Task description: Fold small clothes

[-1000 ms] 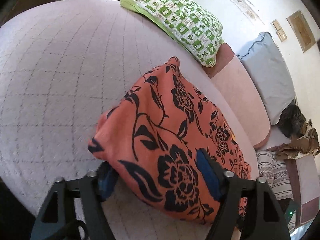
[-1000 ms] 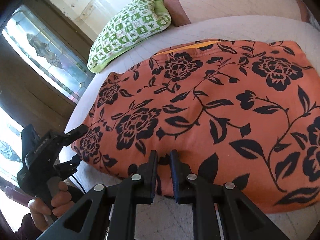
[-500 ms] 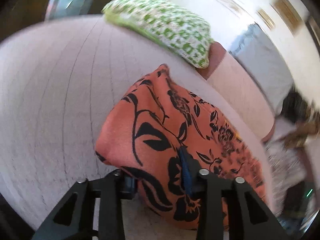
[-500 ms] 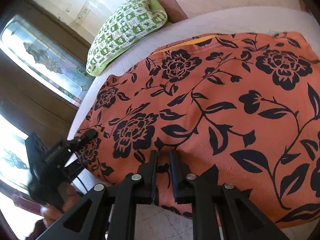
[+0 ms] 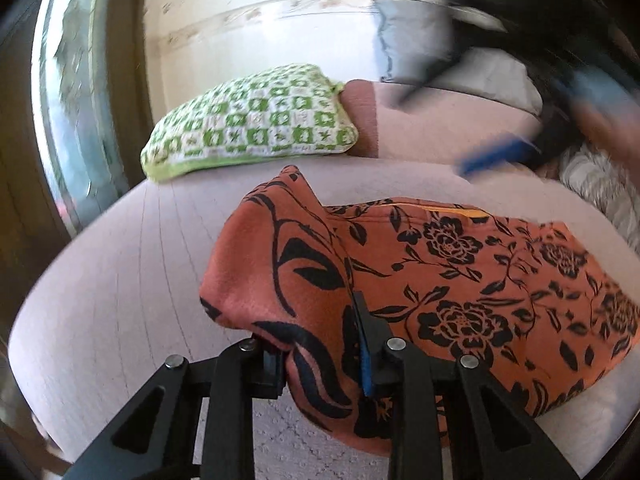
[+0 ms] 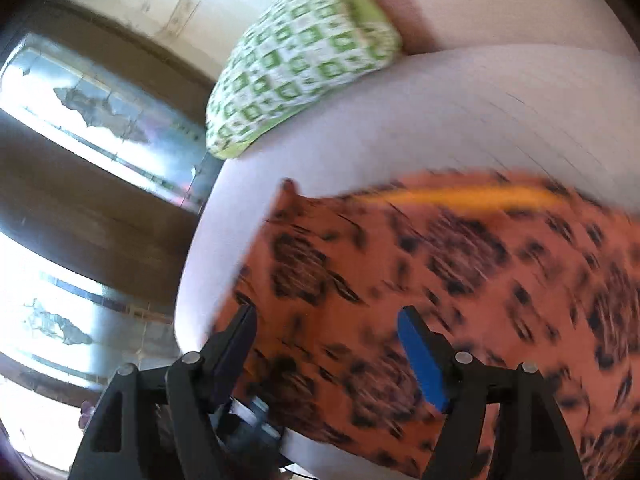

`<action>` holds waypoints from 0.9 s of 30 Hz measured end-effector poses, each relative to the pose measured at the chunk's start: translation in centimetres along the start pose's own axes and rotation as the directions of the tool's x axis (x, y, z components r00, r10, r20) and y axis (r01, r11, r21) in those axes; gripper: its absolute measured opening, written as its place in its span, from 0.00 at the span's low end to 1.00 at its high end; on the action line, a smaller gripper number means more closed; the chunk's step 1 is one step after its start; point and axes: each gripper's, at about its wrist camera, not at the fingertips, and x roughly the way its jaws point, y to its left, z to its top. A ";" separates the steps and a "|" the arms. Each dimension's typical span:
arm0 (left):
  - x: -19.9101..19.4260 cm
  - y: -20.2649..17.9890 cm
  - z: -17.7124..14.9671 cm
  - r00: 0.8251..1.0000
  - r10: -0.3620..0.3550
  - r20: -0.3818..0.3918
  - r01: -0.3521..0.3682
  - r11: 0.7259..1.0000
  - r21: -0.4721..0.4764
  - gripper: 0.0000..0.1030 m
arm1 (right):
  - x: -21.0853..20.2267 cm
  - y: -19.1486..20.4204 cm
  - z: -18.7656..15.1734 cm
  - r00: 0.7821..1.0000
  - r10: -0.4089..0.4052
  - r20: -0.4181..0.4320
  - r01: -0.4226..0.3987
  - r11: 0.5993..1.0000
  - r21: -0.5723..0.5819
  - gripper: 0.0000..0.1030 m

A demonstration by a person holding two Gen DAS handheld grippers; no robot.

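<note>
Garment: an orange cloth with black flower print (image 5: 460, 280) lies on the pale quilted bed (image 5: 120, 280), spread toward the right, its near-left end bunched and raised off the cover.
Far edge: a yellow strip (image 6: 472, 196) shows along the garment's far side; whether it is a lining or a trim cannot be told.
Left gripper (image 5: 320, 356): jaws have just been closing and now stand clamped on the bunched near-left corner of the garment; cloth fills the gap and spills over both fingers.
Right gripper (image 6: 328, 352): jaws have just been opening and stand wide apart above the garment, with nothing between the pads; the view is blurred.
Surroundings: a green checked pillow (image 5: 252, 120) sits at the head of the bed, well apart from the garment; a grey-blue cushion (image 5: 412, 36) stands further back by the wall.
Handling, judged: light, soft and limp; it will sag and drape from any single hold and will not keep a crease unless laid flat. The weave looks matte, so slipping seems unlikely.
Where to hold, judged: at corners or along a hemmed edge, taking all layers together; a second hold on the free corner or edge on the right side would keep the fold line straight.
Risk, judged: lifting by the bunched corner alone may drag the lower layers out of line.
</note>
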 end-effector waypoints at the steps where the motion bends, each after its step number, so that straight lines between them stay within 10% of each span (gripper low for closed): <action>1: -0.1 -0.2 0.0 1.000 0.001 0.005 -0.001 1.000 0.018 0.27 | 0.7 0.8 0.8 1.000 -0.004 -0.022 0.004 1.000 -0.013 0.74; 8: -0.8 -1.6 -0.1 0.999 -0.027 0.032 0.023 0.993 0.114 0.26 | 8.4 6.5 4.7 0.969 -0.152 -0.196 0.129 0.984 -0.122 0.74; 15: -1.5 -2.2 -0.4 0.998 -0.052 0.044 0.045 0.988 0.147 0.25 | 13.2 8.7 4.2 0.876 -0.413 -0.250 0.362 0.904 -0.227 0.64; 17: -1.8 -2.2 -0.4 0.997 -0.061 0.046 0.054 0.988 0.144 0.25 | 12.7 8.7 4.2 0.881 -0.423 -0.212 0.372 0.897 -0.240 0.31; 19: -2.2 -2.3 -0.5 0.995 -0.081 0.055 0.072 0.986 0.149 0.25 | 11.5 8.4 3.8 0.894 -0.419 -0.158 0.372 0.892 -0.257 0.21; 27: -3.8 -6.0 -0.9 0.979 -0.188 0.083 0.164 0.957 0.239 0.25 | 3.7 4.5 1.8 0.952 -0.304 0.023 0.301 0.926 -0.226 0.14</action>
